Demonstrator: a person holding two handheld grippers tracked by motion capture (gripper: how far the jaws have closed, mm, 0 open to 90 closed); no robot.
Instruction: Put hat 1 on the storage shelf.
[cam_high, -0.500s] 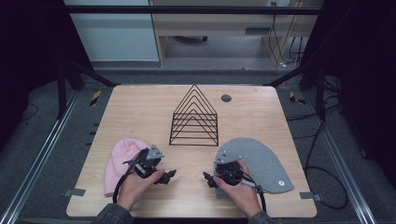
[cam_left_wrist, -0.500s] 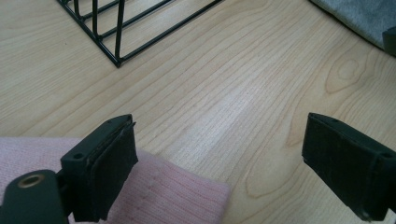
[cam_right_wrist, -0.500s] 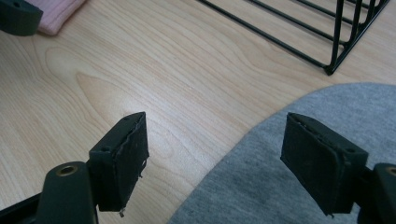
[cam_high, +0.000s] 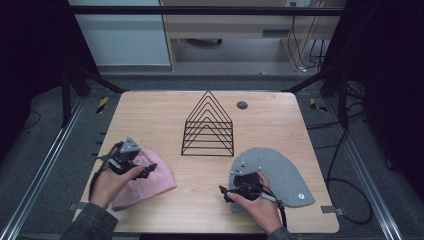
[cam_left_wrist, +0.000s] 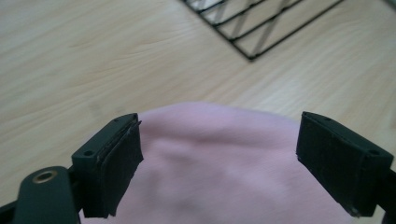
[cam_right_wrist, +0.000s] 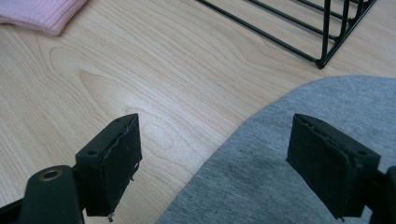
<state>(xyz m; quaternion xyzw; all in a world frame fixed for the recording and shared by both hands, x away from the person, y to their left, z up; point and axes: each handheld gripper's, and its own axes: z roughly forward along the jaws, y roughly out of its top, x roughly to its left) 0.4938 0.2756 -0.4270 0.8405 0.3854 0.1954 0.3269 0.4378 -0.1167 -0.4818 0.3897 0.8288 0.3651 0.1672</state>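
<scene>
The pink hat (cam_high: 145, 181) is lying flat at the near-left part of the table (cam_high: 150, 115), and you are now holding the left gripper (cam_high: 142, 171) over its upper edge; half a second ago that gripper sat nearer the table's middle, off the hat's right side, so you are bringing it onto the fabric. In the left gripper view the jaws are standing wide apart with pink cloth (cam_left_wrist: 219, 168) spread between and below them, pads not pressing: released, nothing grasped. The grey hat (cam_high: 280, 172) is lying at the near right, and the right gripper (cam_high: 226, 192) is hovering at its left edge, little moved since then, jaws likewise spread; the right gripper view shows grey fabric (cam_right_wrist: 280, 177) under one jaw and bare wood under the other. The black wire rack (cam_high: 208, 127) is standing upright between and behind both hats, untouched. Judgement: you are lining up a first grasp on each hat; no lift begun yet.
</scene>
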